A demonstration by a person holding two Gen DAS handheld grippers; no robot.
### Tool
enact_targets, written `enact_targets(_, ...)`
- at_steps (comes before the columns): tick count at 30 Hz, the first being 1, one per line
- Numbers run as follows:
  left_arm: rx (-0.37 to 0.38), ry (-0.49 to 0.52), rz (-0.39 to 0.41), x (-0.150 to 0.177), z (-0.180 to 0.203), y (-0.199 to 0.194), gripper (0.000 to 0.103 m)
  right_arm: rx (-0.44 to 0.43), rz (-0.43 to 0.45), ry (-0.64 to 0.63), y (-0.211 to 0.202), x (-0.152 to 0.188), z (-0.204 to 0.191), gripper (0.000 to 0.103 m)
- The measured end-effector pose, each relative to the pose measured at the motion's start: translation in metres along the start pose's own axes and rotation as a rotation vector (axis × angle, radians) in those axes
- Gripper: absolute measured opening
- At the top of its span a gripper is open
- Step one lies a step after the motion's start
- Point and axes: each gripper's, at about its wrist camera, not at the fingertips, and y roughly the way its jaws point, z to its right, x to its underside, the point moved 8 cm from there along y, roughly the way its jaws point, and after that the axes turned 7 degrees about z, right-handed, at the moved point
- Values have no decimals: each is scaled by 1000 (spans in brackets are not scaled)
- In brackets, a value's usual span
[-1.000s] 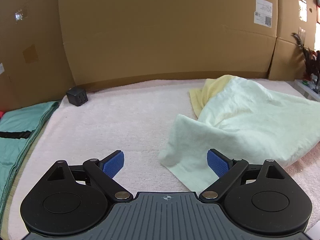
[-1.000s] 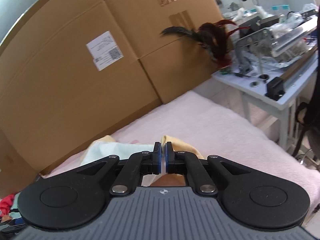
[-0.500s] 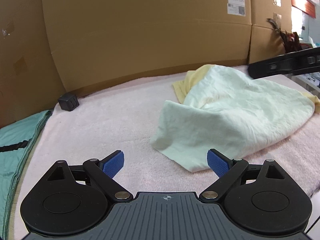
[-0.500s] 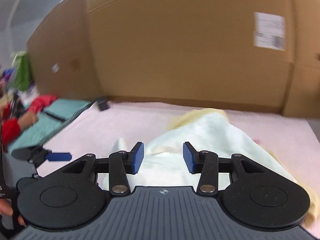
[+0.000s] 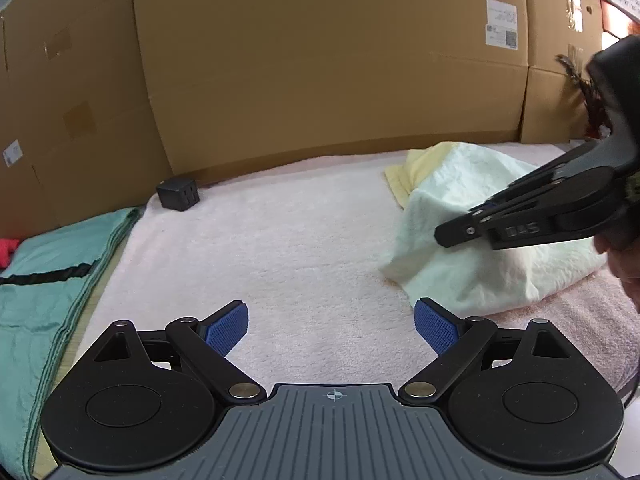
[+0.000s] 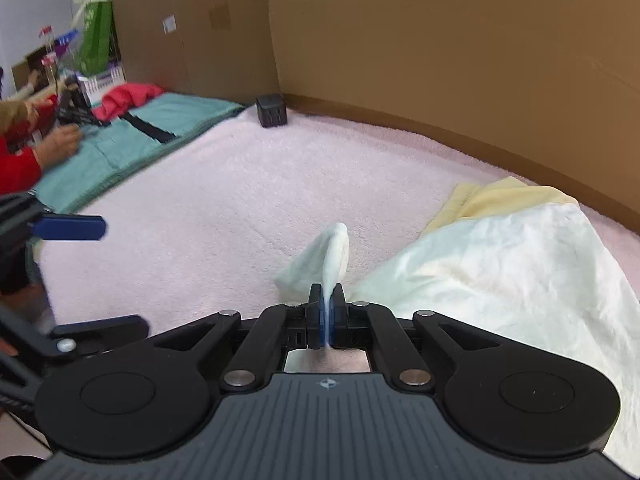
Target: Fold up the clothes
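Two grippers work over a pink towel-covered surface. Leftmost, beyond the left gripper's left finger, lies a folded teal cloth; a small black cube sits ahead of it by the cardboard wall. Its jaws stand wide apart with nothing between them. To its right, the right gripper has just closed, clenched on a corner of the pale crumpled cloth, which lies heaped on its right side over a yellow one.
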Motion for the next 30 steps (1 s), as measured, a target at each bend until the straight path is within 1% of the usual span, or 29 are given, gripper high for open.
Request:
enact_targets(2, 10, 5, 3, -2, 4, 2, 96, -63, 44, 30, -29, 0, -2, 3)
enact_targets(5, 38, 8, 5, -5, 12, 6, 96, -160, 98, 26, -75, 0, -3, 3)
enact_targets(7, 82, 3, 3, -6, 24, 8, 96, -236, 86, 11, -102, 5, -4, 3)
enact_targets(9, 118, 4, 0, -7, 35, 9, 96, -268, 29, -23, -116, 16, -4, 5)
enact_targets(11, 136, 13, -2, -5, 44, 10, 96, -203, -66, -82, -117, 29, 2, 33)
enact_targets(12, 139, 18, -3, -4, 46, 10, 96, -143, -89, -102, -115, 33, 8, 62)
enact_targets(13, 143, 23, -4, -3, 49, 10, 96, -114, -65, -105, -116, 28, 11, 64)
enact_targets(14, 145, 29, -6, -2, 51, 11, 96, -86, -42, -108, -116, 24, 15, 62)
enact_targets(16, 145, 44, -10, 0, 53, 10, 96, -76, 26, -92, -112, 3, 15, 53)
enact_targets(17, 145, 52, -12, 1, 54, 10, 96, -71, 60, -84, -111, -8, 15, 53)
enact_targets(18, 145, 60, -12, 2, 54, 9, 96, -61, 83, -109, -103, -18, 12, 51)
enact_targets(20, 144, 80, -6, 4, 53, 4, 96, -54, 92, -184, -80, -30, 2, 43)
enact_targets(22, 142, 100, -1, 5, 52, -1, 96, -53, 55, -247, -48, -33, -8, 31)
enact_targets(24, 137, 102, 2, 7, 47, -4, 96, -47, -5, -314, -12, -27, -17, 27)
enact_targets(26, 132, 99, 3, 9, 42, -7, 96, -43, -82, -371, 19, -14, -25, 27)
enact_targets(29, 123, 81, 1, 11, 34, -8, 96, 43, -185, -452, 50, 11, -24, 27)
enact_targets(30, 121, 74, 0, 13, 31, -7, 96, 95, -211, -468, 55, 18, -17, 27)
